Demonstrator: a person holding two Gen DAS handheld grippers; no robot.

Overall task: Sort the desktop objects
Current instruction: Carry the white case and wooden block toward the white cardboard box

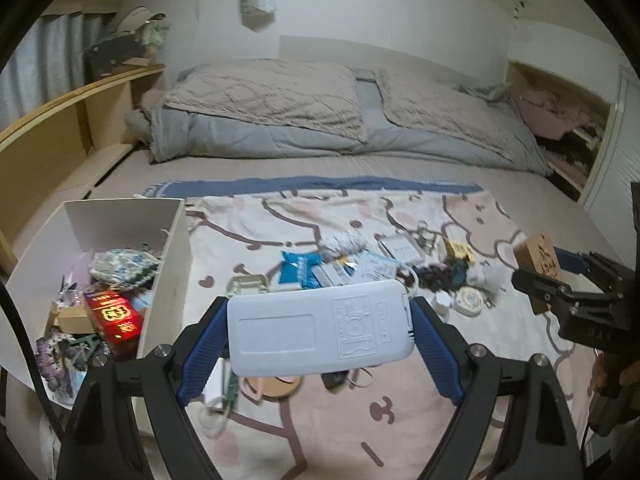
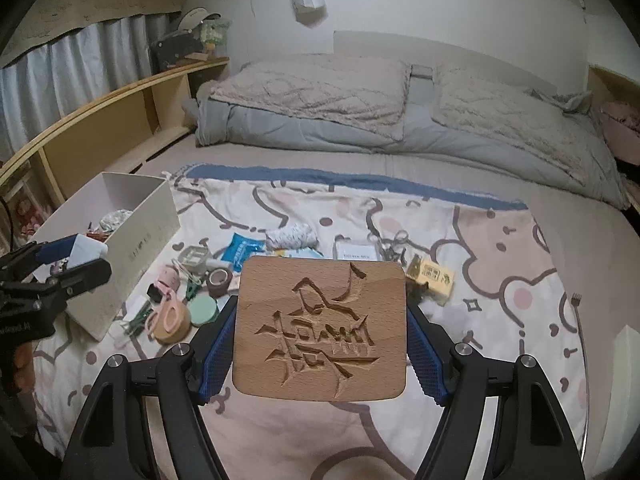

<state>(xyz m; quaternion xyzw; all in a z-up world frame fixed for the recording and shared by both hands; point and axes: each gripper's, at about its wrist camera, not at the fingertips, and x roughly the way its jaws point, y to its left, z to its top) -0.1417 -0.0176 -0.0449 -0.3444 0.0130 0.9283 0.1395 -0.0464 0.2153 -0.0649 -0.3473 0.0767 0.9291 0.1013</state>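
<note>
Wide bed (image 2: 280, 160) filling both views, with grey quilted bedding (image 1: 280, 120) folded along the far side by a white wall. Over the near part of the mattress, a pale cartoon-print blanket (image 2: 500, 248) edged in blue, strewn with small desktop objects. At the blanket's left edge, an open white storage box (image 1: 168, 264) already holding a red packet (image 1: 114, 318), a patterned fabric pouch (image 1: 120, 268) and other small clutter.

In the left wrist view, left gripper (image 1: 318, 330) raised above the blanket, blue-padded fingers (image 1: 202, 350) spread wide and pressed against the two short ends of a flat white plastic case (image 1: 316, 326), embossed face up, held level between them just right of the box.

In the right wrist view, right gripper (image 2: 320, 330) likewise clear of the blanket, blue pads (image 2: 426, 354) clamped against the left and right edges of a square wooden plaque (image 2: 320, 328) carved with characters, held flat above the middle of the spread.

Still lying on the blanket beyond both held items: a blue foil packet (image 2: 242, 250), a roll of white speckled cloth (image 2: 290, 237), a yellow carton (image 2: 434, 280), a brown tape roll (image 2: 219, 278), a mint round tin (image 2: 204, 307), pink scissors (image 2: 168, 316) on a tan round container, a clear badge holder (image 2: 356, 251), keys, clips and a small round patterned tin (image 1: 472, 300).
</note>
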